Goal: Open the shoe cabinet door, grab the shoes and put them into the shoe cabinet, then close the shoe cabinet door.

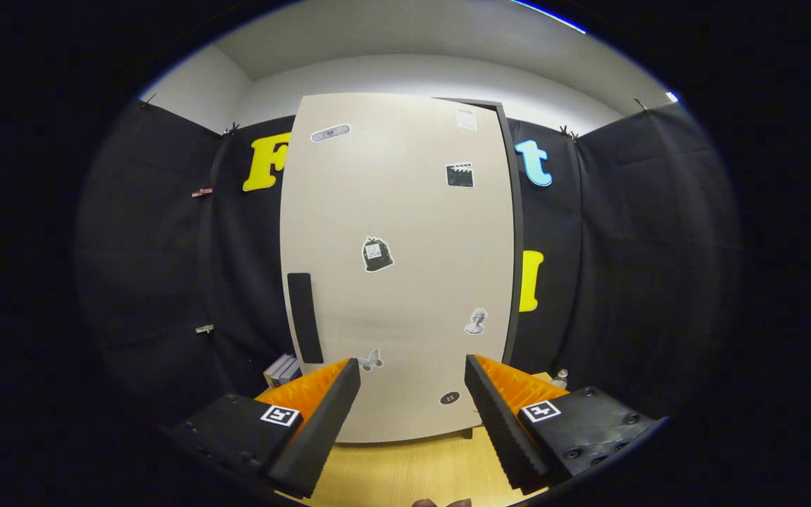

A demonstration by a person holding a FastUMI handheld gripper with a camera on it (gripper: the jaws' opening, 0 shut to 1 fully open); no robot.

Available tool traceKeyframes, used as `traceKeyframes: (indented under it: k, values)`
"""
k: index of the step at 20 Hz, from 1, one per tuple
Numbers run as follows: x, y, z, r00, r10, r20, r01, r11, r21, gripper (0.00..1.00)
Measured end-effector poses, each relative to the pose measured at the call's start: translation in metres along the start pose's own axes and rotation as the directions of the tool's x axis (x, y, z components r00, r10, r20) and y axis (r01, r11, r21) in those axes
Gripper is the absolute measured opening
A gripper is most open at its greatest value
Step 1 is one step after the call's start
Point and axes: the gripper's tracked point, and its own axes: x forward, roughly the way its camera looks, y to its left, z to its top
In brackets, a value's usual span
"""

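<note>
A tall beige shoe cabinet (405, 211) stands upright straight ahead on a light wooden surface (412, 472). Its door is closed and carries several small stickers. A dark vertical handle (305, 317) sits near the door's left edge, low down. My gripper (412, 370) is open, its two fingers spread wide in front of the door's lower part, apart from it and with nothing between them. The handle lies just up and left of the left fingertip (350, 370). A grey shoe-like object (282, 370) peeks out behind the left finger, beside the cabinet's lower left corner.
Black cloth walls enclose the booth on the left, right and behind the cabinet. A small pale object (560, 377) sits on the wooden surface by the cabinet's right side, beyond the right finger. Part of a hand (441, 503) shows below the fingers.
</note>
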Motion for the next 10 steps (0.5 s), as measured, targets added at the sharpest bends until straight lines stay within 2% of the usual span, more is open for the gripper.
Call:
traceKeyframes:
  k: [10]
  values:
    - [0.0048, -0.0024, -0.0041, 1.000, -0.013, -0.014, 0.013, 1.000, -0.006, 0.98]
